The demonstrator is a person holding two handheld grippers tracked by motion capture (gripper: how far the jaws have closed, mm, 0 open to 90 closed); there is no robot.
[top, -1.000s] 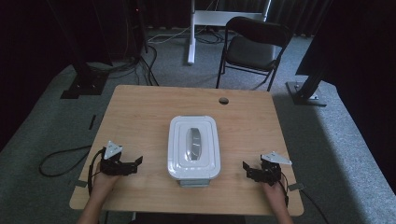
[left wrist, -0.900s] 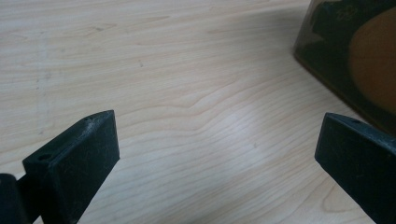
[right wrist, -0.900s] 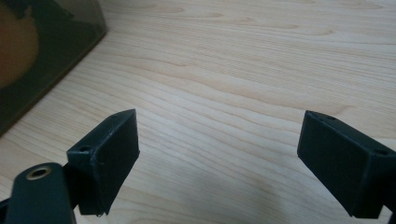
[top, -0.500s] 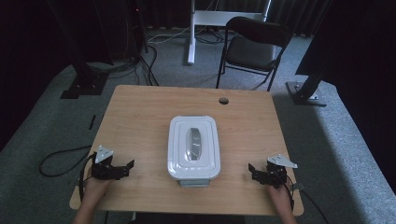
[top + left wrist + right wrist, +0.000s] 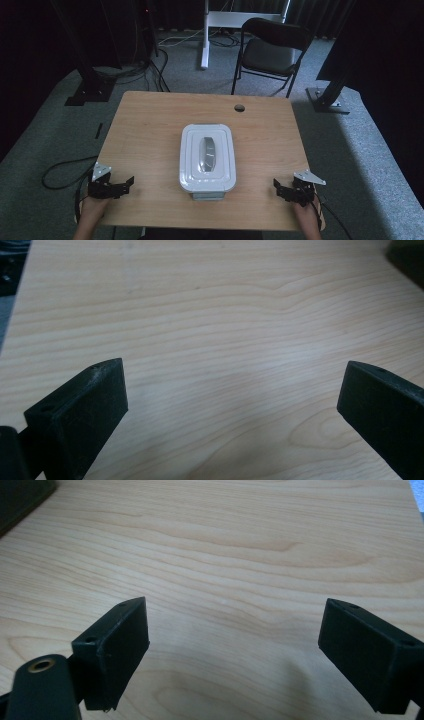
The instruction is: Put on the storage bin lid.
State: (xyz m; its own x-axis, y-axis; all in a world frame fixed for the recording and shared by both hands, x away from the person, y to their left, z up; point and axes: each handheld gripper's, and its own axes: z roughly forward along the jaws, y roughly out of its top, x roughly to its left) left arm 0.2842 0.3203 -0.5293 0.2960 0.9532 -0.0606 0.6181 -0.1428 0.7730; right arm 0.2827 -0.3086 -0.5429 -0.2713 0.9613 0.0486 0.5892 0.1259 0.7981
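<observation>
Sitting lidded, contents hidden, at the middle of the wooden worktop [image 5: 150, 130], toward its near edge: white container [image 5: 207, 159] with a grey handle on top. Spread wide and holding nothing: left gripper [image 5: 129, 180] at the near left corner, right gripper [image 5: 276, 184] at the near right. Beyond the far edge on grey carpet: black chair [image 5: 272, 50].

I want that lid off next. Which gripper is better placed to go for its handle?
Barely the right gripper, as a judgement: in the high view it sits slightly nearer the white box than the left gripper. Both are open, empty and low at the table's near edge, and the lid handle lies between them.
</observation>
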